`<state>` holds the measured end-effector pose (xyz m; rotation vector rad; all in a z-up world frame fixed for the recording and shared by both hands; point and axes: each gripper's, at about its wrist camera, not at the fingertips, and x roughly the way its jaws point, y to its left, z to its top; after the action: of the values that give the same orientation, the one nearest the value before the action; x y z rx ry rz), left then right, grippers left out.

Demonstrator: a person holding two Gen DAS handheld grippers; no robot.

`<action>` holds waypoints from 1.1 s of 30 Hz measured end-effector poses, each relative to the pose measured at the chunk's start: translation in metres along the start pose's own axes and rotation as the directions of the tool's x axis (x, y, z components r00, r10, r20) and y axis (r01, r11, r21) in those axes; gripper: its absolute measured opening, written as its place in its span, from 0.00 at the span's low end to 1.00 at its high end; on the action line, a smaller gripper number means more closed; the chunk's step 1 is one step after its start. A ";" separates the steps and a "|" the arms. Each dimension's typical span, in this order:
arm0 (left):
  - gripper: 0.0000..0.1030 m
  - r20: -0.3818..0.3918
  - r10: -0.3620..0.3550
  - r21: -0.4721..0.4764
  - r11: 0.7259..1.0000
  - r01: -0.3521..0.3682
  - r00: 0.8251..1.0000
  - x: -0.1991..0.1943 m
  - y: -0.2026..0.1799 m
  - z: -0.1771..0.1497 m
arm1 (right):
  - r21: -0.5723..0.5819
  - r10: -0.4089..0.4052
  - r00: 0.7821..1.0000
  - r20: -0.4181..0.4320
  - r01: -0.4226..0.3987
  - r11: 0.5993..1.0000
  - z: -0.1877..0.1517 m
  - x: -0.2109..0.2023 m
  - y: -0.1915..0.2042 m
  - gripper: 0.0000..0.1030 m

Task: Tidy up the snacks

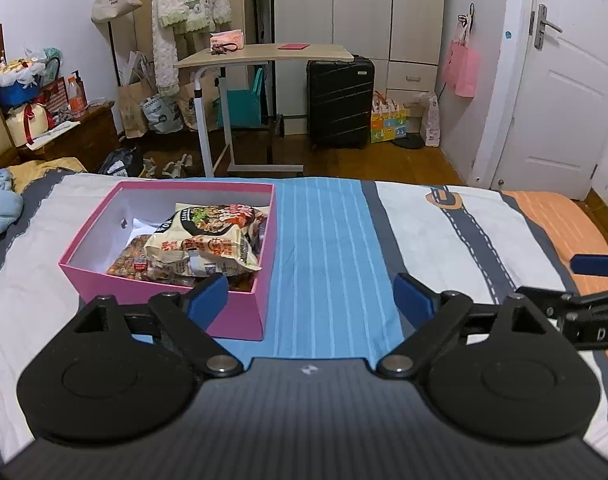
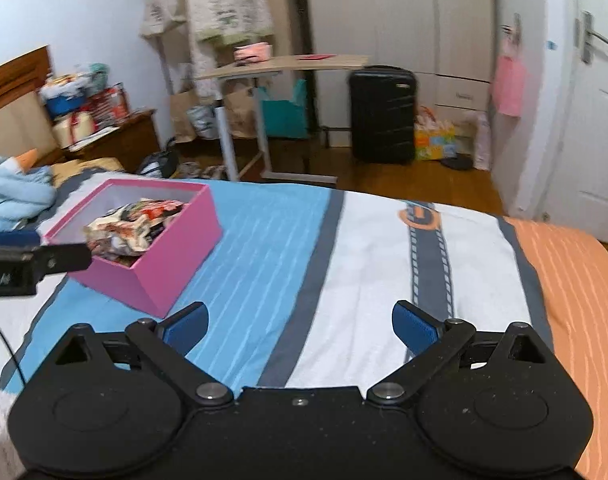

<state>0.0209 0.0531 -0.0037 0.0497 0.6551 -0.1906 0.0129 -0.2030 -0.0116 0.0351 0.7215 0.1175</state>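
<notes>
A pink box (image 1: 239,312) with a white inside sits on the bed and holds several snack packets; a cream noodle packet (image 1: 207,240) lies on top. My left gripper (image 1: 310,294) is open and empty, just in front and to the right of the box. The box also shows in the right wrist view (image 2: 175,248), to the left. My right gripper (image 2: 299,326) is open and empty above the striped bedsheet (image 2: 364,280), to the right of the box. The right gripper's arm shows at the right edge of the left wrist view (image 1: 596,312).
The bed edge runs along the far side, with wooden floor beyond. A rolling side table (image 1: 263,56), a black suitcase (image 1: 340,104) and bags stand past it. A light blue blanket (image 2: 15,188) lies at the left. A white door (image 1: 564,92) is at the right.
</notes>
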 end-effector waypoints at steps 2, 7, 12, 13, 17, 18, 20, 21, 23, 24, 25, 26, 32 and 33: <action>0.92 0.001 0.009 -0.001 1.000 -0.009 1.000 -0.001 0.001 -0.002 | 0.014 -0.012 1.000 0.001 0.012 1.000 -0.002 -0.001 0.001 0.97; 0.96 -0.007 0.012 -0.011 1.000 -0.012 1.000 0.000 0.004 -0.004 | 0.045 -0.032 0.999 0.004 0.032 0.998 -0.007 -0.007 0.003 0.97; 0.97 -0.021 0.028 0.005 1.000 -0.028 0.999 0.002 0.001 -0.007 | 0.000 -0.016 0.999 0.034 0.016 1.000 -0.009 -0.019 0.010 0.97; 0.97 -0.023 0.038 0.015 0.999 -0.038 0.999 0.002 0.000 -0.007 | 0.004 -0.016 0.999 0.039 0.015 1.000 -0.009 -0.021 0.010 0.97; 0.97 -0.042 0.064 0.022 0.998 -0.063 0.997 0.004 -0.002 -0.007 | 0.028 -0.031 0.999 0.032 0.031 0.999 -0.008 -0.021 0.007 0.97; 0.97 -0.044 0.064 0.021 0.998 -0.063 0.997 0.004 -0.002 -0.007 | 0.030 -0.038 0.999 0.025 0.037 0.999 -0.008 -0.021 0.006 0.97; 0.97 -0.042 0.066 0.017 0.998 -0.065 0.997 0.004 -0.002 -0.008 | 0.031 -0.060 0.998 0.005 0.060 0.998 -0.008 -0.019 0.006 0.97; 0.97 -0.042 0.068 0.017 0.998 -0.068 0.997 0.003 -0.002 -0.007 | 0.030 -0.071 0.997 -0.004 0.071 0.997 -0.009 -0.018 0.006 0.97; 0.97 -0.040 0.074 0.014 0.997 -0.073 0.996 0.002 -0.002 -0.007 | 0.027 -0.097 0.995 -0.026 0.098 0.995 -0.010 -0.016 0.006 0.97; 0.97 -0.039 0.076 0.014 0.997 -0.076 0.996 0.002 -0.002 -0.007 | 0.026 -0.108 0.993 -0.036 0.109 0.994 -0.011 -0.016 0.006 0.97; 0.97 -0.038 0.077 0.015 0.997 -0.077 0.996 0.001 -0.003 -0.008 | 0.026 -0.118 0.992 -0.045 0.120 0.992 -0.011 -0.015 0.006 0.97; 0.97 -0.038 0.077 0.016 0.997 -0.076 0.996 0.001 -0.002 -0.008 | 0.023 -0.131 0.990 -0.052 0.132 0.991 -0.011 -0.016 0.007 0.97; 0.97 -0.027 0.074 0.019 0.997 -0.073 0.997 -0.004 -0.004 -0.008 | 0.012 -0.170 0.984 -0.054 0.171 0.985 -0.012 -0.025 0.012 0.97; 0.97 -0.024 0.069 0.018 0.997 -0.069 0.997 -0.005 -0.004 -0.009 | 0.006 -0.175 0.983 -0.053 0.176 0.984 -0.011 -0.026 0.013 0.97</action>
<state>0.0113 0.0508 -0.0078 0.0911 0.6757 -0.1290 -0.0150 -0.1929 -0.0021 -0.0213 0.7746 -0.0548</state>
